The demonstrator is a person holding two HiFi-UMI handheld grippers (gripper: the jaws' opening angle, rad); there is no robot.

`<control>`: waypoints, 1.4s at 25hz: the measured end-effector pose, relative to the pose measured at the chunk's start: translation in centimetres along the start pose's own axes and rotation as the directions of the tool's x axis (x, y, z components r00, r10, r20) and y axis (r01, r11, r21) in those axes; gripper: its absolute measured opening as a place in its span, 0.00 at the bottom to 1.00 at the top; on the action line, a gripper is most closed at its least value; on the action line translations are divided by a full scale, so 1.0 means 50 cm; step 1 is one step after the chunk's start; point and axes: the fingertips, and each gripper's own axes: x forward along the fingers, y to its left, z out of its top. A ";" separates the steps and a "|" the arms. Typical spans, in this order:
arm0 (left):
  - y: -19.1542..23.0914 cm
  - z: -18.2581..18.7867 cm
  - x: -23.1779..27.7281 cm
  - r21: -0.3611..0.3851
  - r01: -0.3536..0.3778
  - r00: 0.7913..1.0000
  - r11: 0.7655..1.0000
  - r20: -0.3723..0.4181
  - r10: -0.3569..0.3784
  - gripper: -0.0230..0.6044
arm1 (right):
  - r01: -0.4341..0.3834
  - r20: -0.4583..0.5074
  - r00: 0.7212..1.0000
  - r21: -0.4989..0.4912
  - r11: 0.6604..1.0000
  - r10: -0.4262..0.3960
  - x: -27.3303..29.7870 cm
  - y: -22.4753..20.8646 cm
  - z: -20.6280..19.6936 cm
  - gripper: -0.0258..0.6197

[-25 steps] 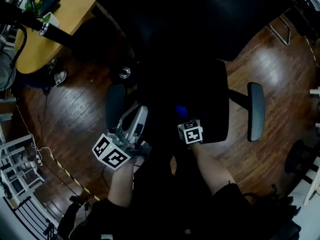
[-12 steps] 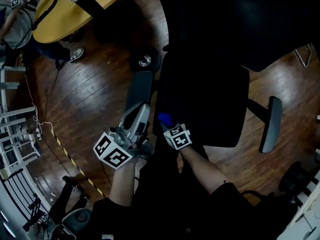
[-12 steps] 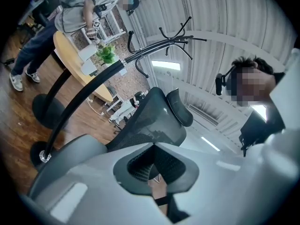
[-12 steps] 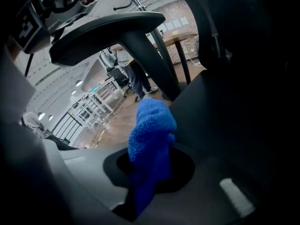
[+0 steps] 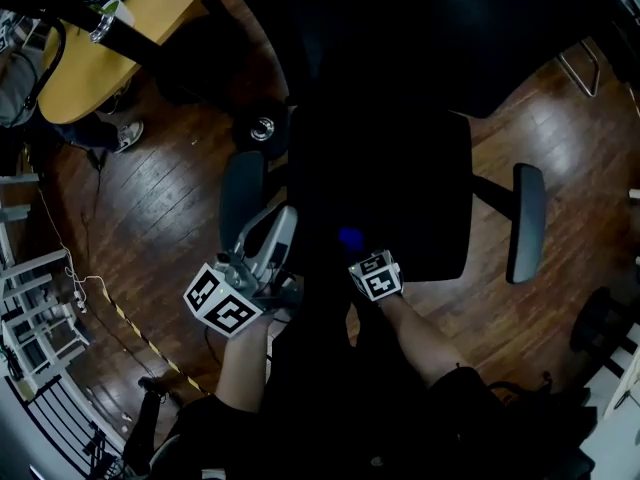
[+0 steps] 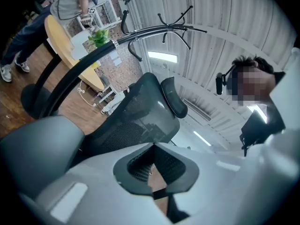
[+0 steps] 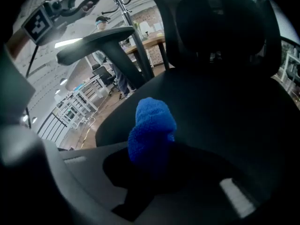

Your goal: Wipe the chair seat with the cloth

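Observation:
A black office chair seat fills the middle of the head view, with an armrest on its left and another armrest on its right. My right gripper is shut on a bunched blue cloth that rests on the seat's front left part. In the right gripper view the blue cloth sticks up from my right gripper against the dark seat. My left gripper hovers beside the left armrest, off the seat. Its jaws look shut with nothing in them.
Dark wooden floor surrounds the chair. A yellow round table and a person's shoe are at the upper left. A white rack stands at the left edge. The mesh backrest rises ahead of the left gripper.
My right gripper slid the blue cloth left across the seat's front, then back a little to the right. The left gripper stayed beside the left armrest.

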 end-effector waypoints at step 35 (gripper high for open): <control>-0.279 0.084 0.168 0.081 0.269 0.961 0.960 -0.091 -0.262 0.02 | 0.055 0.632 0.768 0.101 0.993 -0.107 -0.606 -0.159 0.405 0.10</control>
